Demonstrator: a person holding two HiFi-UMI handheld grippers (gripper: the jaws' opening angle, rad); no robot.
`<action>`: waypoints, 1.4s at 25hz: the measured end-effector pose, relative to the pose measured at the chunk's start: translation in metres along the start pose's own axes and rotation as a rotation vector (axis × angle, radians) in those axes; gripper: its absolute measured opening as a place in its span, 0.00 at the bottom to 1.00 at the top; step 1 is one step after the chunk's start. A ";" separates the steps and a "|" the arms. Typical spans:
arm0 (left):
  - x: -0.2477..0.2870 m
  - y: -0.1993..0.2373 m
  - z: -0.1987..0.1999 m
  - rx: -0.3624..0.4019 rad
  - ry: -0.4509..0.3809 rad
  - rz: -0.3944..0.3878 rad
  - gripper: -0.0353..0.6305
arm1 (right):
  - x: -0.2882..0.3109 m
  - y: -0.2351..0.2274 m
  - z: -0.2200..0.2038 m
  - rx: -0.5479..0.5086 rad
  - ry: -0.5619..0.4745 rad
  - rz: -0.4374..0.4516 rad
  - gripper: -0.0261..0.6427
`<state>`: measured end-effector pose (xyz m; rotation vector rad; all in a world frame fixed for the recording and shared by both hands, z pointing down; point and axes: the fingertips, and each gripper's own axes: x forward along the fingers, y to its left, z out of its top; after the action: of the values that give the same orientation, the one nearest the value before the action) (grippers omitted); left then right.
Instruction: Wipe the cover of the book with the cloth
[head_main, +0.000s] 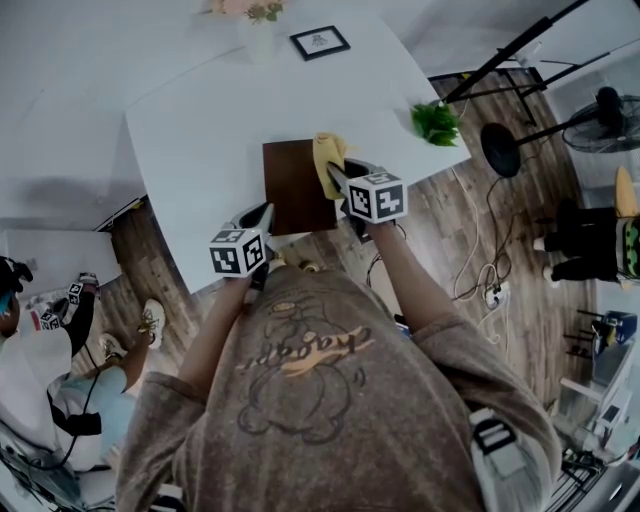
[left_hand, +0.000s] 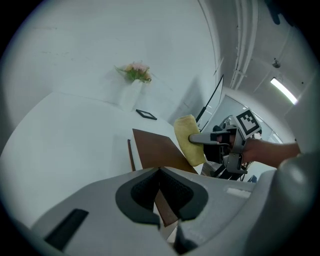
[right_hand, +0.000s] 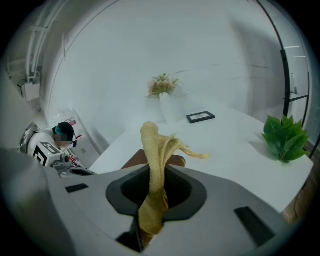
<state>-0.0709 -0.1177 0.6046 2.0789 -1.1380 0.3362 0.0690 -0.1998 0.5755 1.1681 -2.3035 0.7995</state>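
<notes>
Pinching near-left corner of book (head_main: 295, 190) with left gripper (head_main: 263, 218), jaws closed down thin on its edge. Lies flat on white worktop (head_main: 200, 130), right at the near edge. Clamping yellow cloth (head_main: 327, 158) in right gripper (head_main: 338, 178), jaws tight on a bunched fold with the loose end poking out past them. Sits over book's right edge, far half; can't tell if touching cover. Far right on worktop: plant (head_main: 436, 122).
</notes>
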 end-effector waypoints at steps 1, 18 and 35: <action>-0.001 -0.001 0.000 0.007 -0.001 -0.001 0.06 | 0.001 0.009 0.001 -0.009 -0.002 0.020 0.14; -0.012 0.005 -0.011 -0.011 0.019 0.005 0.06 | 0.051 0.127 -0.037 -0.158 0.117 0.230 0.14; -0.006 0.006 -0.018 -0.008 0.047 -0.028 0.06 | 0.047 0.086 -0.047 -0.161 0.109 0.124 0.14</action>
<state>-0.0776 -0.1034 0.6165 2.0679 -1.0800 0.3643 -0.0218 -0.1544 0.6133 0.8975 -2.3187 0.6880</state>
